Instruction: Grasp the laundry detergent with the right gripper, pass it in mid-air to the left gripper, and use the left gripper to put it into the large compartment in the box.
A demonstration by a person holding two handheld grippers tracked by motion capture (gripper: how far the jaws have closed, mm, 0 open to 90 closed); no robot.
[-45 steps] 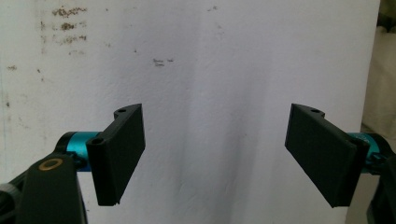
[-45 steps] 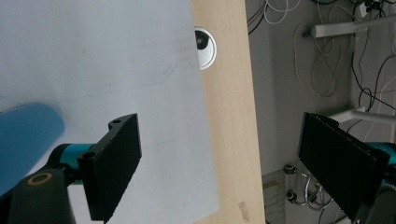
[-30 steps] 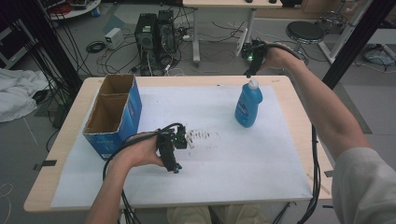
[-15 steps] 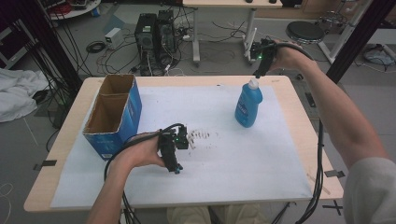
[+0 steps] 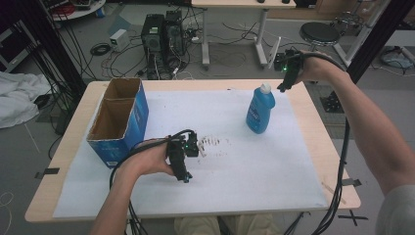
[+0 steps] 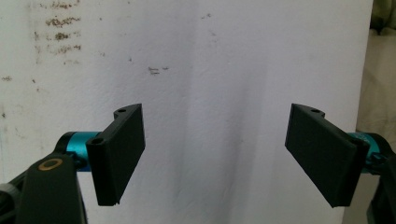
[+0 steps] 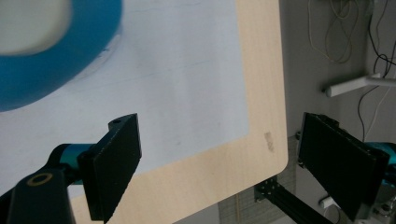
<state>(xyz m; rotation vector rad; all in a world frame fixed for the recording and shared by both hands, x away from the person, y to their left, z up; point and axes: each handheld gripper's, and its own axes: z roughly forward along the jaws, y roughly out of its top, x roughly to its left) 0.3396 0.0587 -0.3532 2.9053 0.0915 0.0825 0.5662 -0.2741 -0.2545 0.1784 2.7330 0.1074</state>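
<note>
Bottle (image 5: pixel 260 110): blue, white cap, upright on the white sheet (image 5: pixel 274 161), right-rear part of the tabletop (image 5: pixel 320 129). Left to right in the high view: blue cardboard box (image 5: pixel 120 120), two open compartments, sits at the left edge of the sheet. Just right of it my left gripper (image 5: pixel 182 169) is low over the sheet beside a patch of brown specks (image 5: pixel 213 143). In the left gripper view my jaws are spread wide, nothing between them, plain sheet underneath. Bottle stands well apart from that hand. My right gripper (image 5: pixel 285 84) is raised near the tabletop's far right corner, just beside the bottle's cap, not touching it. In the right gripper view (image 7: pixel 215 163) my jaws gape, nothing held; the blurred bottle (image 7: pixel 51 46) sits top left, with tabletop edge and floor below.
</note>
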